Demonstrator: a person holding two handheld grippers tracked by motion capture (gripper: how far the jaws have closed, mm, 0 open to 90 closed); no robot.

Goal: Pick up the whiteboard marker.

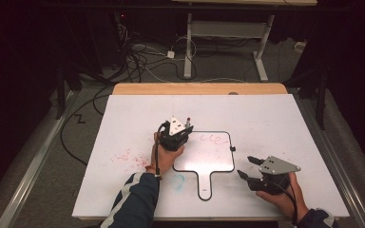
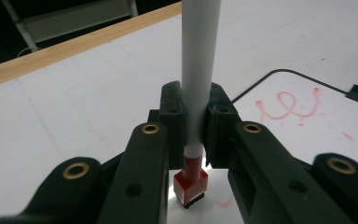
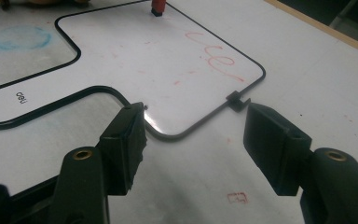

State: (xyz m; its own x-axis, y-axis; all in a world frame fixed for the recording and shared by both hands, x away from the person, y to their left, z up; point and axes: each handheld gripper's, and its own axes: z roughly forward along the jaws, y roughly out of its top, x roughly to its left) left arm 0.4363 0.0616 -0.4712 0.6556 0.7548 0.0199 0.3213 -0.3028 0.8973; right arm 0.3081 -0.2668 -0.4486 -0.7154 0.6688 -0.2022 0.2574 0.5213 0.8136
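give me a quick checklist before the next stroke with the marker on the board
1. Left gripper clamps marker: ok.
2. Marker upright, red end down: ok.
3. Red end touching board: cannot tell.
4. Bare space on board below the red scribble: ok.
5. Right gripper open, holding nothing, beside the board's corner: ok.
6. Board held steady: not ok, nothing grips it.

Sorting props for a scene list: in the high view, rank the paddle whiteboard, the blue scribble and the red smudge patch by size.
1. paddle whiteboard
2. red smudge patch
3. blue scribble
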